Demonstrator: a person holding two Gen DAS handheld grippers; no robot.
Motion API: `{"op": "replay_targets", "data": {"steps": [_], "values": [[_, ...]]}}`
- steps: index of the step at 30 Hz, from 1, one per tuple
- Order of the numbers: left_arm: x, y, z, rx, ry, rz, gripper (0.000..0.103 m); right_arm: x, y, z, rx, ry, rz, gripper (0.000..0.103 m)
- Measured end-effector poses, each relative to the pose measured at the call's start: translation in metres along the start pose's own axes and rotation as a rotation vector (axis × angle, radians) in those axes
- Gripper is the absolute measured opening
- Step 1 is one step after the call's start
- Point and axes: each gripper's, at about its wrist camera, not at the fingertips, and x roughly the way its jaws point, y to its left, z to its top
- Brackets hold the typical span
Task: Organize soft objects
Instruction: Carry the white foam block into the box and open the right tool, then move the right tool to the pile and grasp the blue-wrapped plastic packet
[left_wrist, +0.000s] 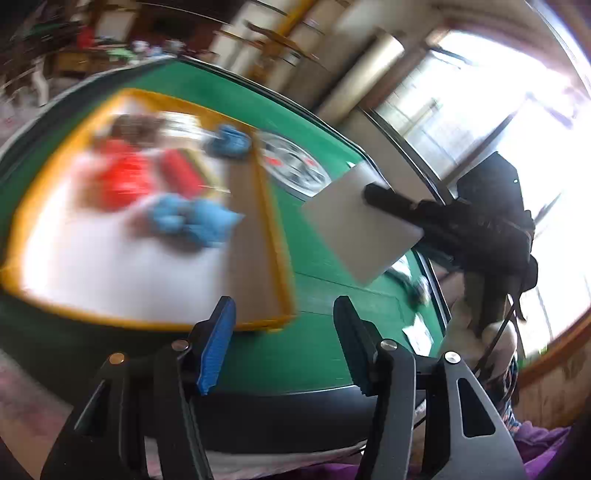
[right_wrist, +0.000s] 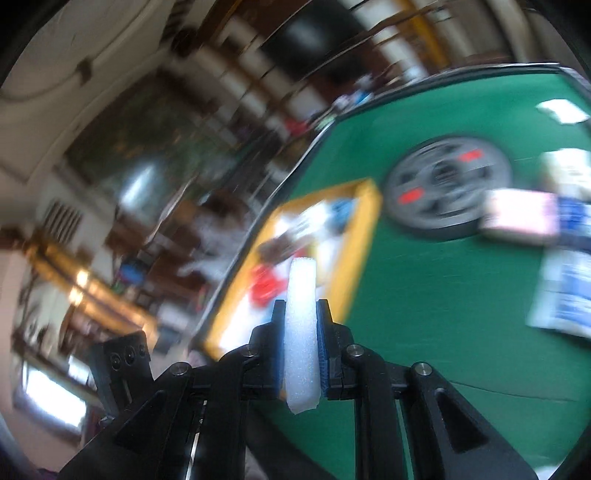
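A yellow-rimmed tray (left_wrist: 275, 229) with a white floor lies on the green table and holds blurred soft things: red ones (left_wrist: 125, 177), a light blue one (left_wrist: 192, 219) and a darker blue one (left_wrist: 229, 142). My left gripper (left_wrist: 284, 332) hovers over the tray's near right corner, open, with nothing between its fingers. My right gripper (right_wrist: 301, 306) is shut on a white foam piece (right_wrist: 302, 332), seen edge-on. In the left wrist view that foam (left_wrist: 354, 229) shows as a flat sheet right of the tray, held in the air by the right gripper (left_wrist: 373, 194).
A grey weight plate (right_wrist: 443, 192) with red marks lies on the green table (right_wrist: 424, 295) beyond the tray. Printed packets and papers (right_wrist: 565, 288) lie at the table's right side. A person's dark sleeve (left_wrist: 491, 221) is behind the right gripper. Both views are motion-blurred.
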Motion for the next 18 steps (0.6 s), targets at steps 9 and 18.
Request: {"op": "replay_targets", "data": {"steps": [9,18], "values": [[-0.046,0.067,-0.013,-0.134,-0.108,0.025,0.056,0.133,0.065,0.007,-0.111,0.145,-0.032,0.014],[-0.048,0.089,-0.016,-0.177,-0.130,-0.025,0.058,0.164,0.064,0.055,-0.331,0.025,-0.553,0.014]]}}
